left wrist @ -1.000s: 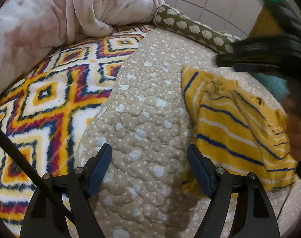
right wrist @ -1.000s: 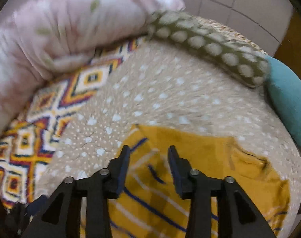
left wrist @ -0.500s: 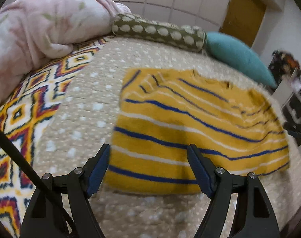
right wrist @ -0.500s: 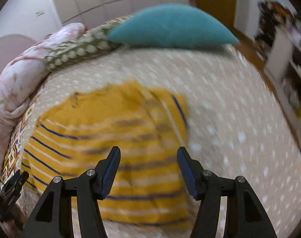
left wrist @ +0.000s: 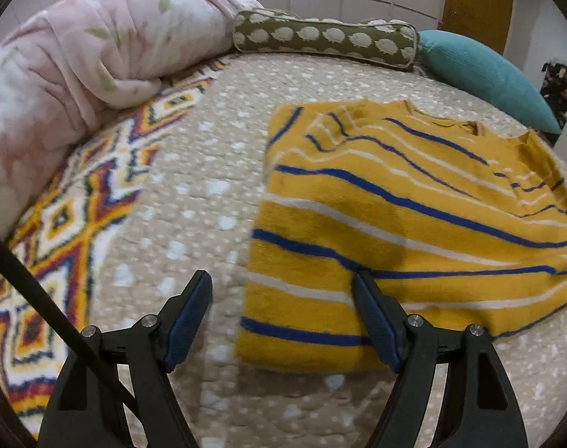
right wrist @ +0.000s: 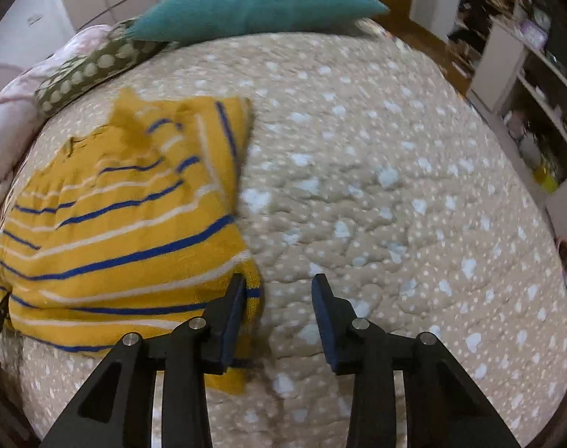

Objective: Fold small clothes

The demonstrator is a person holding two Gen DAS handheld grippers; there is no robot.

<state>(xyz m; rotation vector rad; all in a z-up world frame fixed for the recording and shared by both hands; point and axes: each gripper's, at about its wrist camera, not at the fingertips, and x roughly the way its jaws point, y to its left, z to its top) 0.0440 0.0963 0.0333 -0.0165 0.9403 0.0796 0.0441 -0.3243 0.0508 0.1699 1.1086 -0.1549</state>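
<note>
Your left gripper (left wrist: pixel 281 321) hangs with its jaws wide apart and nothing clamped: the near left corner of the yellow striped sweater (left wrist: pixel 395 224) lies in the gap below them, with the right finger over the knit and the left finger over bare quilt. Your right gripper (right wrist: pixel 278 311) is closing, jaws partly apart; the sweater's near right corner (right wrist: pixel 115 231) sits by its left finger, whose pad is at the fabric edge, while the right finger stands over the bedspread, so it grips nothing yet. The sweater lies flat on the beige dotted quilt (left wrist: pixel 209 171), sleeves folded in over the body, neckline toward the pillows. Around it: a patterned fleece blanket (left wrist: pixel 71 224) to its left, a bunched pink comforter (left wrist: pixel 97 56) beyond that, then an olive spotted bolster (left wrist: pixel 324 37) and a teal cushion (left wrist: pixel 485 71) along the head of the bed. A dark cable (left wrist: pixel 41 298) crosses the left camera's lower corner. In the right view, blurred open shelves (right wrist: pixel 526 86) stand off the bed's right side; I cannot tell what they hold.
</note>
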